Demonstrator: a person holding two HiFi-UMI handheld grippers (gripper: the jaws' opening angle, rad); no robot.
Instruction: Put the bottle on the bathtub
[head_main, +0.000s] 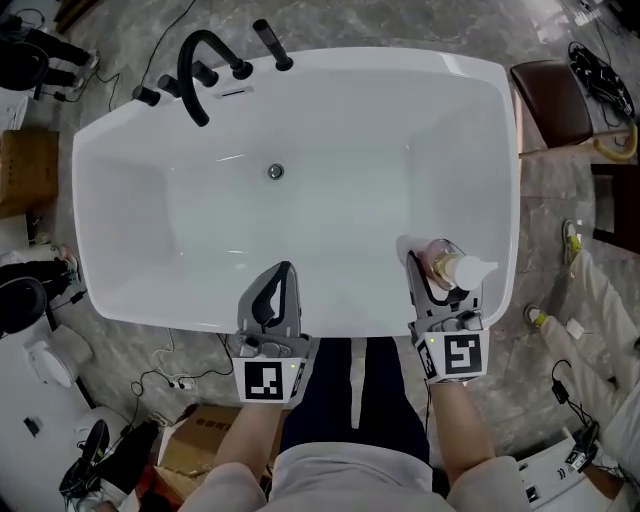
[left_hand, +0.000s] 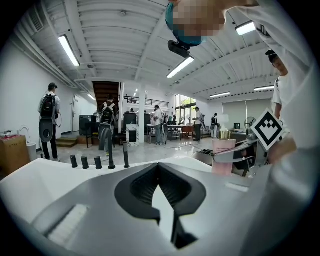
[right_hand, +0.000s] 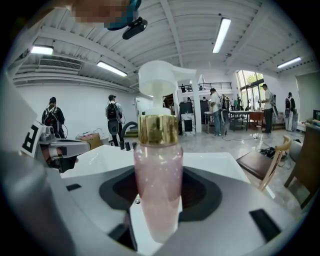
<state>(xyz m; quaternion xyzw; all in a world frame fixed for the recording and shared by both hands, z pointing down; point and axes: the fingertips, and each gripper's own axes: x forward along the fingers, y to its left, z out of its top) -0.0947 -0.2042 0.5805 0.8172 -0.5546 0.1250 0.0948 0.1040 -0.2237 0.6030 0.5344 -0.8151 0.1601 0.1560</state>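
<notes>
From here the bottle (head_main: 462, 269) looks like a tall, narrow thing with a smooth pink see-through body, a gold collar and a white pump top. I judge it rigid, fairly light and slick, possibly glass though I can't be sure through this lens, and top-heavy enough to tip on a curved ledge. The body below the collar is the place to hold it, never the pump. My left gripper (head_main: 270, 300) sits over the near rim of the bathtub (head_main: 300, 60) at about 6 o'clock, with its tips pressed together and nothing between them. My right gripper (head_main: 443, 280) is at about 5 o'clock on the same rim, with its jaws spread wide and clamped on the lower body of the bottle (right_hand: 157, 165). It holds the bottle upright above the rim's inner edge, not yet set down.
</notes>
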